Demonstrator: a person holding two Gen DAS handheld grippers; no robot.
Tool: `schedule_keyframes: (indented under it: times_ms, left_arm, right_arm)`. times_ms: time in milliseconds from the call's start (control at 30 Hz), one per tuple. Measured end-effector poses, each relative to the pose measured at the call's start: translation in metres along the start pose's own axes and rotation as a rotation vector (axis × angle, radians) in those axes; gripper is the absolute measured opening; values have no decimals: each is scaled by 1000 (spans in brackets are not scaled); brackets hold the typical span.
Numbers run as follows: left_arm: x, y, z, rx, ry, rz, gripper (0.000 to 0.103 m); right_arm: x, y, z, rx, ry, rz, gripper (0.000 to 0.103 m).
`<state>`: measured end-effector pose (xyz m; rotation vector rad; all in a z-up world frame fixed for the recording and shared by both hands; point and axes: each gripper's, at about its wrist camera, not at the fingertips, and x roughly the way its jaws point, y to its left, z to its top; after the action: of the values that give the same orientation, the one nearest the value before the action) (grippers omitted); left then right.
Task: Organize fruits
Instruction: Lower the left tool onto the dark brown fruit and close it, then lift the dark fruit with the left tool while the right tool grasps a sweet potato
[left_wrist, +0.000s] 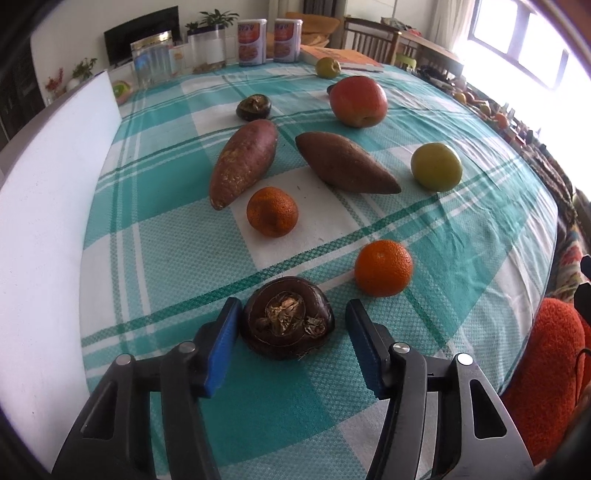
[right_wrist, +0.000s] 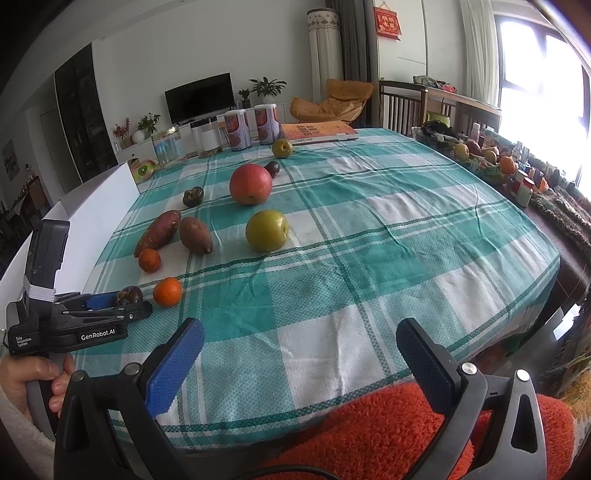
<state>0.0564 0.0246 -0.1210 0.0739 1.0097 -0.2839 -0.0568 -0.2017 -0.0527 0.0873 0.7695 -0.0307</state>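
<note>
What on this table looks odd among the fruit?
Two sweet potatoes lie among the oranges, apple and pears; they are not fruit. The mangosteen between the left tool's open fingers looks dried on top.

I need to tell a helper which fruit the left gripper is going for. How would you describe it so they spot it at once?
Start at the near edge of the teal checked tablecloth, where the open left gripper reaches in. Between its blue fingers lies a mangosteen. Unlike the bright orange just beyond it, it is dark brown-purple and squat, with a dried, papery calyx facing the camera.
</note>
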Motion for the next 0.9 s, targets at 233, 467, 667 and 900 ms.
schedule_keyframes:
  times_ms: [233, 467, 667, 900]
  left_arm:
    - [-5, 11, -3, -50, -17, -4, 49]
    - [-11, 11, -4, -34, -37, 52, 49]
    - [-19, 6, -2, 9, -74, 103, 49]
    - [-22, 4, -1, 37, -100, 138, 49]
  right_arm:
    - [9, -4, 0, 24, 34, 28, 103]
    - [20, -17, 2, 108, 83, 77, 103]
    - [25, -15, 1, 110, 106, 64, 103]
    - [27, -12, 0, 95, 115, 45, 103]
